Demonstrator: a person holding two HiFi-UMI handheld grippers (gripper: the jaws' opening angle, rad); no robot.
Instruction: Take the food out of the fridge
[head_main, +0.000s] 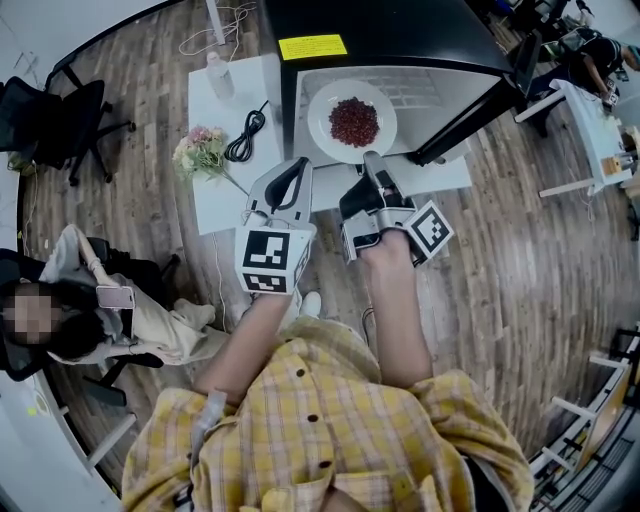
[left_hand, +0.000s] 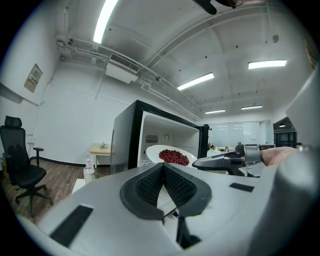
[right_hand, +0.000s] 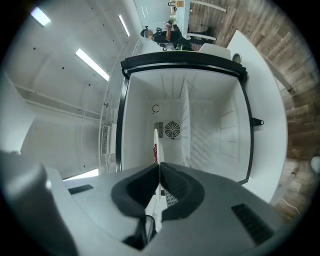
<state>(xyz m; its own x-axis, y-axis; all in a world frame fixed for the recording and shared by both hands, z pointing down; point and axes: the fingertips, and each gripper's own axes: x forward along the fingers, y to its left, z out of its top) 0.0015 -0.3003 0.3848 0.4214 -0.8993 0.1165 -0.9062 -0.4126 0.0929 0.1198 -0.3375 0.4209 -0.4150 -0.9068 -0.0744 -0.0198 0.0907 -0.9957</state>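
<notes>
A white plate (head_main: 325, 135) heaped with red food (head_main: 353, 120) hangs in front of the small black fridge (head_main: 400, 40), whose door (head_main: 470, 110) stands open to the right. My right gripper (head_main: 371, 160) is shut on the plate's near rim. In the right gripper view the plate (right_hand: 155, 145) shows edge-on between the jaws of the right gripper (right_hand: 159, 167), with the white fridge interior (right_hand: 210, 125) behind. My left gripper (head_main: 298, 168) is shut and empty, just left of the plate. In the left gripper view, the left gripper (left_hand: 163, 167) has the food (left_hand: 173, 156) ahead of it.
A low white table (head_main: 215, 195) left of the fridge bears a flower bunch (head_main: 203, 152), a black cable (head_main: 245, 135) and a bottle (head_main: 218, 75). A black office chair (head_main: 70, 115) stands far left. A person (head_main: 90, 320) sits at lower left. Desks stand at right.
</notes>
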